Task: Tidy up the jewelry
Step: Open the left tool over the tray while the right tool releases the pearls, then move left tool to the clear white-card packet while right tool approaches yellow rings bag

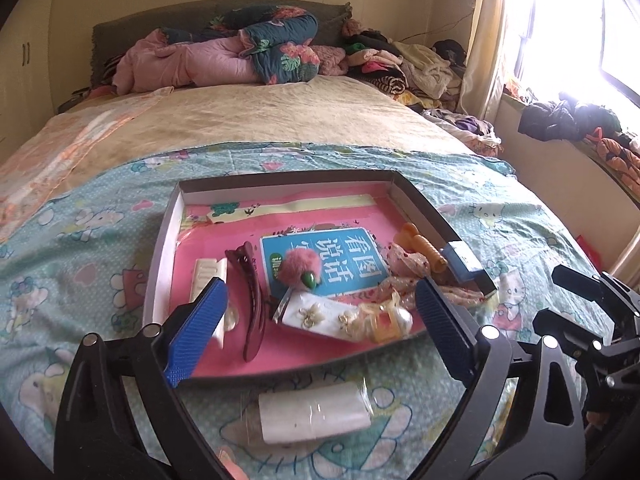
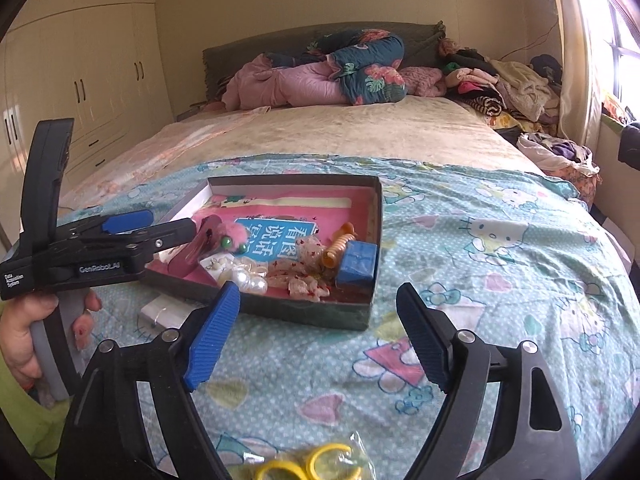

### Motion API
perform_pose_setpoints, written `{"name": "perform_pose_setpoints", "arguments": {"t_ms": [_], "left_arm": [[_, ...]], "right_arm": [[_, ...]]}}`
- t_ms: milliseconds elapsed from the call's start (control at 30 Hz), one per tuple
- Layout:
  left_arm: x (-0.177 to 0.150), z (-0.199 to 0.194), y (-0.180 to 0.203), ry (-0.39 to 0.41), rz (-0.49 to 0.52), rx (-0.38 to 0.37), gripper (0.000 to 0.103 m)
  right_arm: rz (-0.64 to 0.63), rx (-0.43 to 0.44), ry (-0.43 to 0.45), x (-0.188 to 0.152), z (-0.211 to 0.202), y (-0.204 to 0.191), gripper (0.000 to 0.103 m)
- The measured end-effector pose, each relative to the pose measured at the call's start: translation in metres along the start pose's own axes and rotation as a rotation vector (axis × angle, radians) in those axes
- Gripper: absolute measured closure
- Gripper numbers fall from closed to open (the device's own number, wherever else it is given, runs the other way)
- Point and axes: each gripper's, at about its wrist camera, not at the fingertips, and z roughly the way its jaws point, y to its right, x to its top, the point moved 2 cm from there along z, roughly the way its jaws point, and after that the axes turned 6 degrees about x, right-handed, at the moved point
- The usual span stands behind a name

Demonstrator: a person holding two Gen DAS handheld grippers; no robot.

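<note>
A shallow dark box with a pink lining sits on the Hello Kitty sheet; it also shows in the right wrist view. It holds a dark red hair clip, a pink pompom, an earring card, pearl pieces, an orange coil tie and a blue box. My left gripper is open and empty over the box's near edge. A white earring card in plastic lies on the sheet below it. My right gripper is open and empty. Yellow hoops in a bag lie beneath it.
Folded quilts and piled clothes lie at the head of the bed. A window sill with clothes is at the right. Wardrobes stand at the left. The left gripper's body reaches to the box's left side.
</note>
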Motion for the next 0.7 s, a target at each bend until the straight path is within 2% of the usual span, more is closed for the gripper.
{"name": "perform_pose_setpoints", "arguments": {"t_ms": [133,433,700], "left_arm": [[-0.012,-0.019,0.002,0.024,0.004,0.012,0.012],[-0.036,-0.048,0.008,0.042,0.039,0.012,0.012],[-0.056,-0.054,0.011,0.032,0.058,0.02,0.012]], "right_arm": [[0.003,0.004,0.001,-0.009,-0.013,-0.004,0.023],[0.01,0.005,-0.013,-0.033,-0.029,-0.016,0.021],[0.031,-0.023,-0.033,-0.052,-0.037,-0.017,0.021]]}}
